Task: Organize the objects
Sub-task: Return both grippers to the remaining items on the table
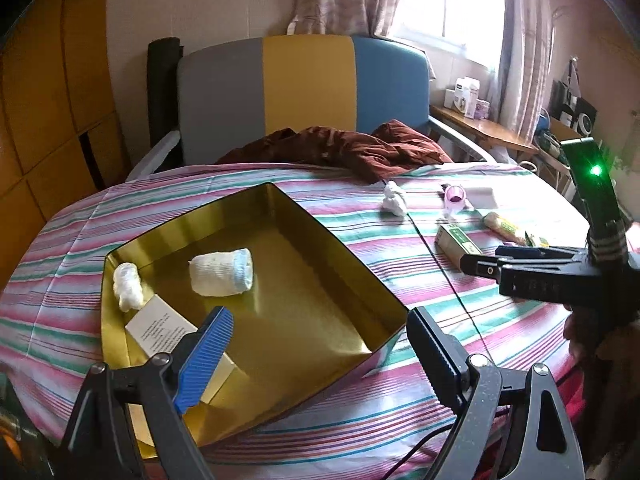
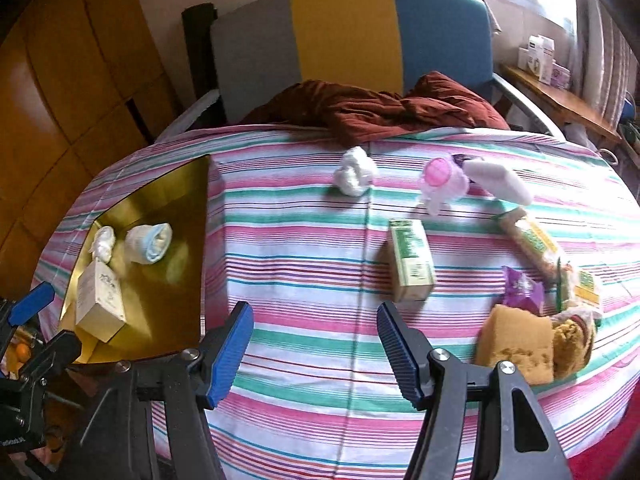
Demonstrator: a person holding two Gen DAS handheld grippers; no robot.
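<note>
Here, at the left of the striped bedspread, the shallow gold metal tray already holds a rolled white-and-blue sock, a small white wad and a cream printed carton. The left gripper hovers over the tray's near edge, fingers spread wide and empty. Further right the right gripper hangs just short of the upright green-and-cream box, likewise spread with nothing between the pads. A pinch taken too high would probably tip that box, since soft bedding gives under it. Only the right wrist view shows the yellow sponge, the purple wrapper and the pink round-lidded item, possibly a small jar; the left view alone shows the tray's whole floor.
</note>
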